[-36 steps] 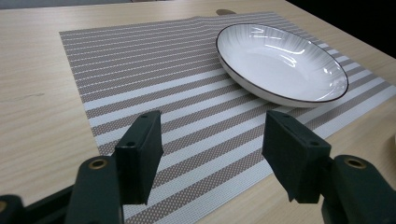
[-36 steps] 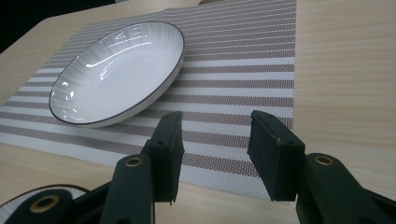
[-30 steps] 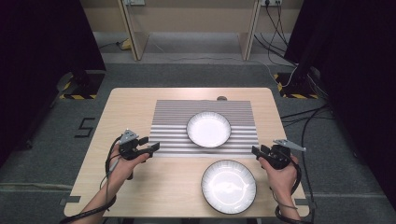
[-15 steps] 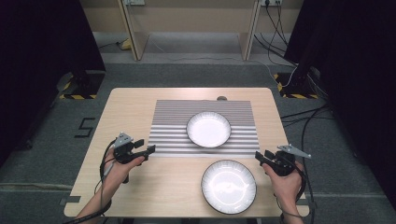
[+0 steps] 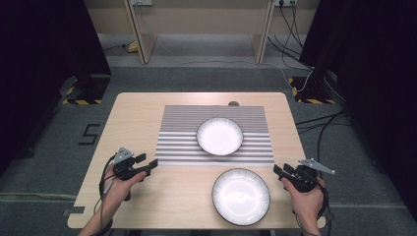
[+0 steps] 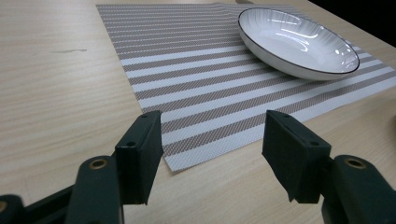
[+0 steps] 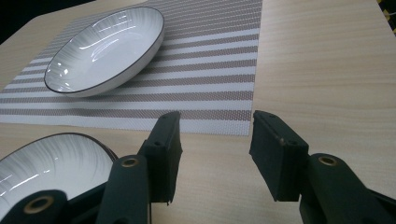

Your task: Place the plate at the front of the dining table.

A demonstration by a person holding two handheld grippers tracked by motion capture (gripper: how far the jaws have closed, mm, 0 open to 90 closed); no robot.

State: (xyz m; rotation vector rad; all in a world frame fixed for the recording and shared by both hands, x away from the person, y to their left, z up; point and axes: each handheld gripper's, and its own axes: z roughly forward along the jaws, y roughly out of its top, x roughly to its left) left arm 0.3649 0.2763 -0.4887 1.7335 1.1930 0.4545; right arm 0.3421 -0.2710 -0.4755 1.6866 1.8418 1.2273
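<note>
Two white bowls with dark rims are on the wooden table [image 5: 137, 118]. One bowl [image 5: 220, 135] [image 6: 299, 42] [image 7: 105, 49] sits on the striped placemat [image 5: 182, 132] [image 6: 196, 70] [image 7: 210, 60]. The other bowl [image 5: 241, 196] [image 7: 46, 163] rests on bare wood near the front edge. My left gripper [image 5: 149, 164] [image 6: 212, 154] is open and empty, just off the placemat's near left corner. My right gripper [image 5: 278, 170] [image 7: 215, 149] is open and empty too, to the right of the front bowl and apart from it.
A small dark round fitting [image 5: 233, 103] sits at the table's far edge behind the placemat. Cables [image 5: 314, 123] lie on the floor to the right, and dark curtains [image 5: 44, 49] hang on both sides. Wooden furniture legs [image 5: 140, 29] stand beyond the table.
Both hands have drawn back toward the front edge of the table. The left gripper has left the placemat's edge; the right has slid away from the front bowl's rim.
</note>
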